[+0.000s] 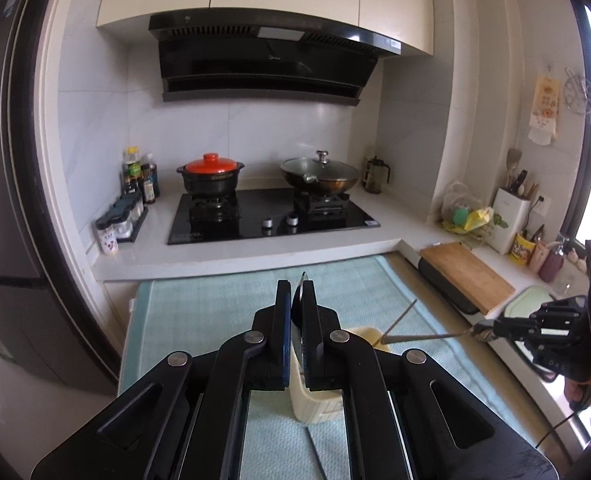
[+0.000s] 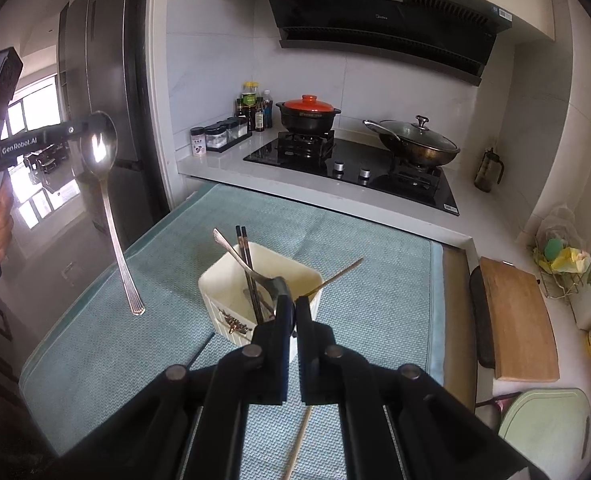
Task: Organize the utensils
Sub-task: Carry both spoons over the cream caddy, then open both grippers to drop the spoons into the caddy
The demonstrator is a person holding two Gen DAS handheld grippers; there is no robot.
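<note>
My left gripper (image 1: pixel 295 294) (image 2: pixel 89 124) is shut on the bowl of a steel spoon (image 2: pixel 101 148), whose handle hangs down above the teal mat (image 2: pixel 335 240). In the left wrist view that spoon (image 1: pixel 300 300) shows edge-on between the fingers. My right gripper (image 2: pixel 295 304) (image 1: pixel 491 326) is shut on the bowl of a second spoon (image 2: pixel 255 270) (image 1: pixel 427 336); its handle points away over the cream utensil holder (image 2: pixel 223 312) (image 1: pixel 315 404). Dark chopsticks (image 2: pixel 242 248) stand in the holder. A pale chopstick (image 2: pixel 335 276) (image 1: pixel 401 318) slants out at its right corner.
Another chopstick (image 2: pixel 297 444) (image 1: pixel 315 452) lies on the mat near the holder. Behind are a hob (image 1: pixel 271 216) with an orange-lidded pot (image 1: pixel 210 174) and a wok (image 1: pixel 319 176), and spice jars (image 1: pixel 121 220). A wooden board (image 2: pixel 515 320) and a green board (image 2: pixel 547 420) sit right.
</note>
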